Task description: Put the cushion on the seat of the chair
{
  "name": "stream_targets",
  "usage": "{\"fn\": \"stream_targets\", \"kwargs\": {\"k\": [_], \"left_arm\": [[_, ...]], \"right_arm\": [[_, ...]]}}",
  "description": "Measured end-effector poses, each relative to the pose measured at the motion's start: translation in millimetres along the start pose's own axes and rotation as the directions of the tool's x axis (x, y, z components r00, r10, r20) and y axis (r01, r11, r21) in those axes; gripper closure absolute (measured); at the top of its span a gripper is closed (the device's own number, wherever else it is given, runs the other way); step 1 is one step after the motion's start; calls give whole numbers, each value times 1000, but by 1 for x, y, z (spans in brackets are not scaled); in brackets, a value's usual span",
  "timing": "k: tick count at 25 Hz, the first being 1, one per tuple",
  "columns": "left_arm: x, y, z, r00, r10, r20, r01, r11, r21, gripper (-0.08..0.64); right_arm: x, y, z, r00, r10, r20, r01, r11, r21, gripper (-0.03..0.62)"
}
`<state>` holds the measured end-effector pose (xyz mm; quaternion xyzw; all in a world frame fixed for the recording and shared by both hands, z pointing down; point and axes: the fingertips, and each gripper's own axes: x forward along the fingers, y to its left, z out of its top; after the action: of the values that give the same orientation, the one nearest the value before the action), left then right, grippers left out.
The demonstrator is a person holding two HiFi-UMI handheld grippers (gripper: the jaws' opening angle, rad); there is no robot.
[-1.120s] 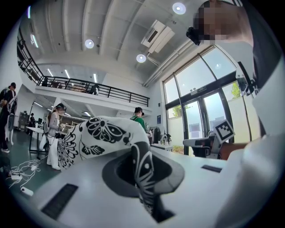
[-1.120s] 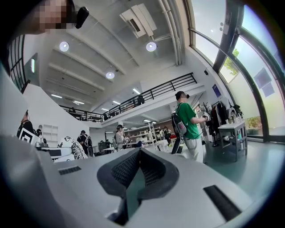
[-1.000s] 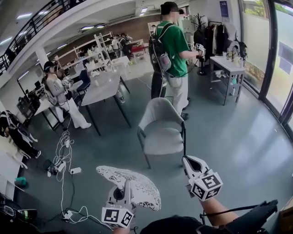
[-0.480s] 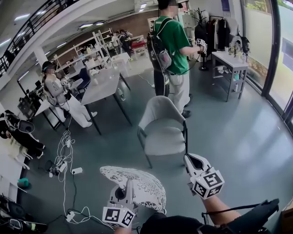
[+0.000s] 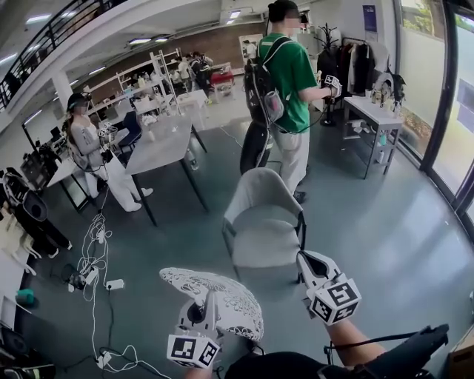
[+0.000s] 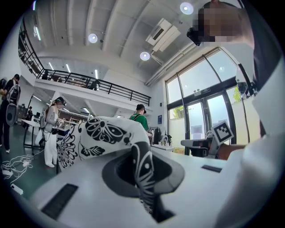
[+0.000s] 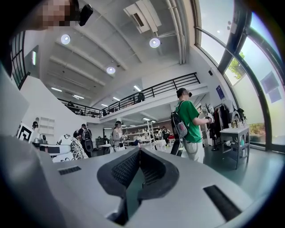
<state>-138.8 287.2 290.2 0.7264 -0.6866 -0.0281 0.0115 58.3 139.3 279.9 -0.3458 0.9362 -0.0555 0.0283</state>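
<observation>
Both my handheld tools are white plastic shells; the left gripper (image 5: 201, 309) and right gripper (image 5: 307, 260) each carry a cube of black-and-white square markers; dark ribbed pads (image 7: 124, 168) line the right jaws; a thin black cable (image 5: 378, 340) crosses my right forearm.

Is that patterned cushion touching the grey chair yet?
Apart. The head view shows floor between the cushion, pinched in the left gripper, and the chair.

No text, number or brand is showing legibly; the blue wall poster (image 5: 369, 16) is appearing too small to read.
</observation>
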Motion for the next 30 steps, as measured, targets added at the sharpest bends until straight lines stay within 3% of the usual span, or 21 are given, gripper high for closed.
{"fn": "stream_targets", "kwargs": {"k": [10,21,30], "left_arm": [[55,59,-2,1000,-22,-3,22,999,-23,541],[111,141,-1,998,-55,-5,55,998,-32,541],[153,170,0,994,-105,8,105,994,-36,541]], "right_arm": [[81,4,-7,999,-1,-47,0,1000,-10,581],[170,1,-8,997,-63,-51,62,998,-18,581],[213,-8,-9,994,-95,-57,94,995,-25,581]]}}
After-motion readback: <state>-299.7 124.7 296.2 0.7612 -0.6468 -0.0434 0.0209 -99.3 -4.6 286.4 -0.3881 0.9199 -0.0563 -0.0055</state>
